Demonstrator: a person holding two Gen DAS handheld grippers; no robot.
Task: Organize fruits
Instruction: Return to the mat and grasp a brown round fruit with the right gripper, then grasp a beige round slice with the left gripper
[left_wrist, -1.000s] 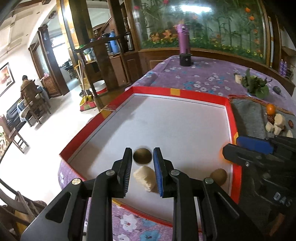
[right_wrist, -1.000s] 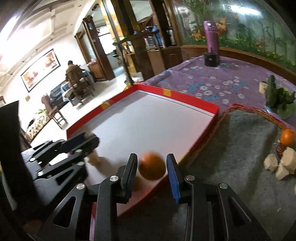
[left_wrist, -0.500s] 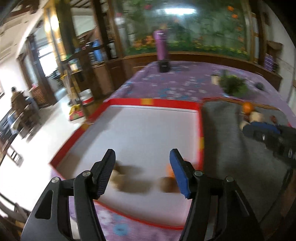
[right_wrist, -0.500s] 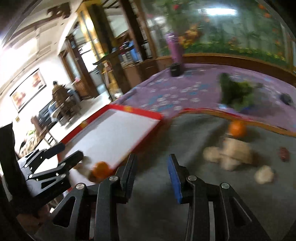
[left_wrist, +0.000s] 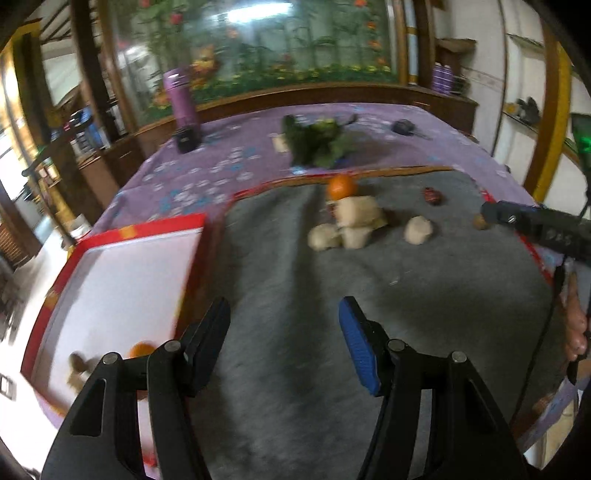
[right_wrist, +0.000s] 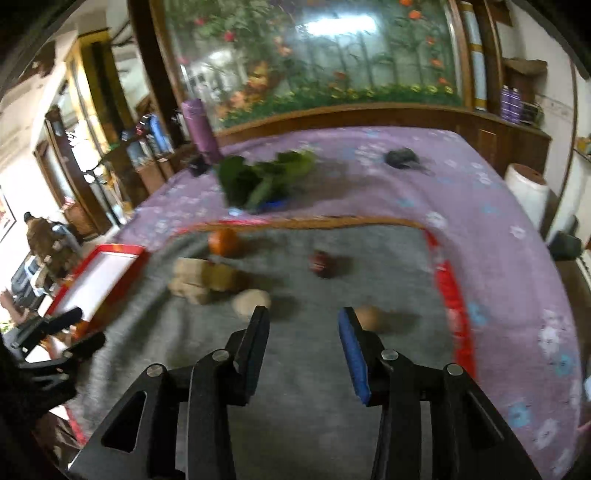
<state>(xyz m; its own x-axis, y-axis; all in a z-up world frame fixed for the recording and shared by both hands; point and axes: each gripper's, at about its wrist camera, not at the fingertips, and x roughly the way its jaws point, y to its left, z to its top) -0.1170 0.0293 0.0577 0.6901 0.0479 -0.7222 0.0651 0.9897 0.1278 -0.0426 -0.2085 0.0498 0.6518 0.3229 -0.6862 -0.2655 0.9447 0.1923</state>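
The left gripper (left_wrist: 282, 332), black with one blue-padded finger, hangs with its jaws well apart and nothing between them, above bare grey felt mat (left_wrist: 295, 387). The right gripper (right_wrist: 303, 332) has its jaws opening, also with nothing in them; a small brown round fruit (right_wrist: 369, 318) lies on the mat just past its blue fingertip, and a pale beige lump (right_wrist: 251, 301) just past the dark one.

Around both tools the grey mat is open and unoccupied in its near half. Its far and right edges are marked by a red and tan border (right_wrist: 445, 280), beyond which the purple flowered tablecloth (right_wrist: 498, 206) runs to the table's edge. On the left the mat meets the raised red rim of a shallow white-floored tray (left_wrist: 162, 229).

In that tray, at its near corner, sit an orange round fruit (left_wrist: 138, 349) and a blurred brownish piece (left_wrist: 77, 363); the rest of its white floor is bare.

Farther out on the mat, a heap of pale beige chunks (left_wrist: 354, 221) sits with another orange fruit (left_wrist: 340, 186) touching its far side. A small dark red fruit (left_wrist: 432, 195) lies apart to the right.

Beyond the mat, on the cloth, are a bunch of green leaves (left_wrist: 317, 142), a purple cylindrical flask (left_wrist: 181, 99) and a small dark object (left_wrist: 404, 127).
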